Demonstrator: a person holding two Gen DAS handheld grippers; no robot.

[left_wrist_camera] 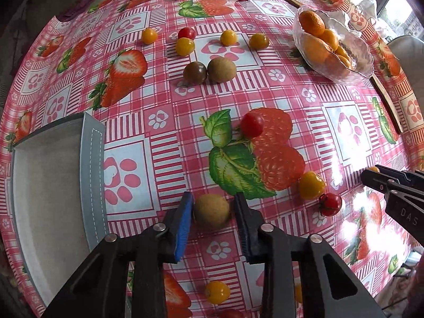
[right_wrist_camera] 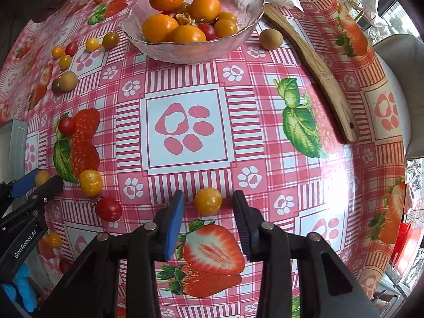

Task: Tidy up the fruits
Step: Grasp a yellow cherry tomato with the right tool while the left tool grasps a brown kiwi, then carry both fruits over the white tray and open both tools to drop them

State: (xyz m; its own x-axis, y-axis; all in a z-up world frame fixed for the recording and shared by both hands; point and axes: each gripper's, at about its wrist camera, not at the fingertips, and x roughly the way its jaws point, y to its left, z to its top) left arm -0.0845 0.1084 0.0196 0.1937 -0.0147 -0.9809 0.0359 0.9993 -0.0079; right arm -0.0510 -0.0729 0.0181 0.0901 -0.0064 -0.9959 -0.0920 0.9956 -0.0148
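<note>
Between your left gripper (left_wrist_camera: 213,209) fingers sits a brown longan (left_wrist_camera: 211,211), straddled, not yet clamped; your right gripper (right_wrist_camera: 208,204) likewise brackets a yellow tomato (right_wrist_camera: 208,201), both ready to sort toward tray (left_wrist_camera: 91,159) or bowl (right_wrist_camera: 238,2).

The table (right_wrist_camera: 185,175) bears scattered tomatoes (left_wrist_camera: 251,124), a glass bowl (right_wrist_camera: 190,50) and a grey tray (left_wrist_camera: 91,164).
</note>
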